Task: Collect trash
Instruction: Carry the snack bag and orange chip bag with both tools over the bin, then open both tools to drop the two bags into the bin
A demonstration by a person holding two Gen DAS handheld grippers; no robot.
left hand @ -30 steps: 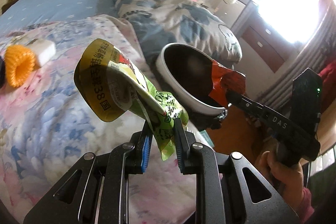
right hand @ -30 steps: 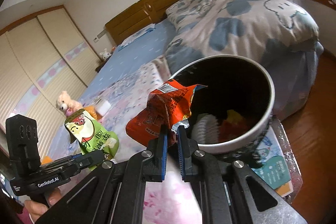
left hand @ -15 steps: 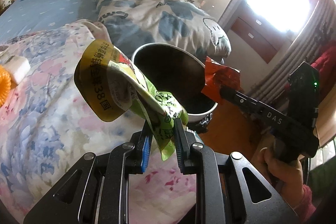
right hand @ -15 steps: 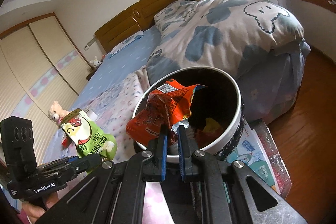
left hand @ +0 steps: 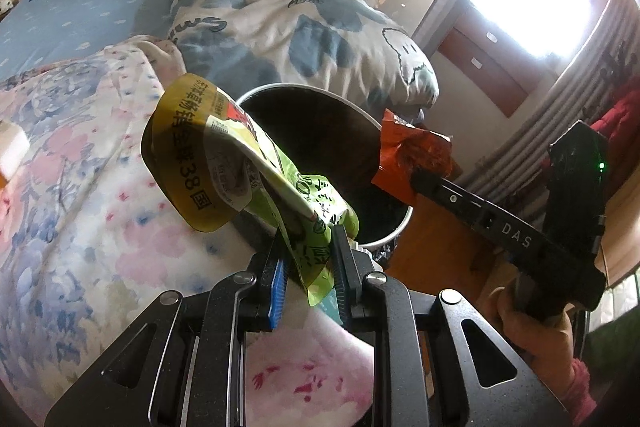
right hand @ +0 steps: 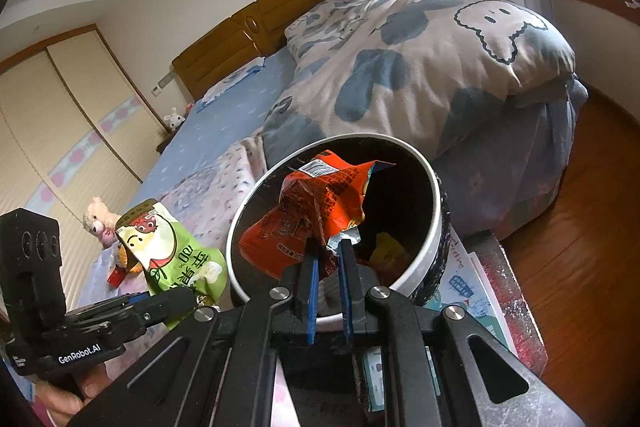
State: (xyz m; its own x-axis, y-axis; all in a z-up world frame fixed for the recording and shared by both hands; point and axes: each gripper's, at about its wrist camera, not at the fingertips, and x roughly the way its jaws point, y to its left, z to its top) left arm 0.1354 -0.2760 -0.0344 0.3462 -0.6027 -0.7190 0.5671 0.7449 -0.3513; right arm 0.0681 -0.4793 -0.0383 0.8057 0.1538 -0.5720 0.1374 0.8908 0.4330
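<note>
My left gripper (left hand: 307,267) is shut on a green and yellow snack bag (left hand: 224,163) and holds it just left of a round white-rimmed trash bin (left hand: 394,233) beside the bed. The same bag (right hand: 168,251) shows in the right wrist view at lower left. My right gripper (right hand: 328,267) is shut on a crumpled red snack bag (right hand: 316,203) and holds it over the bin's open mouth (right hand: 434,227). The red bag (left hand: 412,159) hangs at the bin's right rim in the left wrist view. Other trash lies inside the bin.
The bin stands on a low stool with a picture book (right hand: 468,283) under it. A floral quilt (left hand: 80,187) and a blue-patterned duvet (right hand: 420,67) cover the bed. A plush toy (right hand: 98,219) lies at the far left. Wooden floor (right hand: 580,235) is to the right.
Both grippers have moved closer to the bin. The red bag now hangs over the bin's opening, and the green bag has come up to the bin's left side.
</note>
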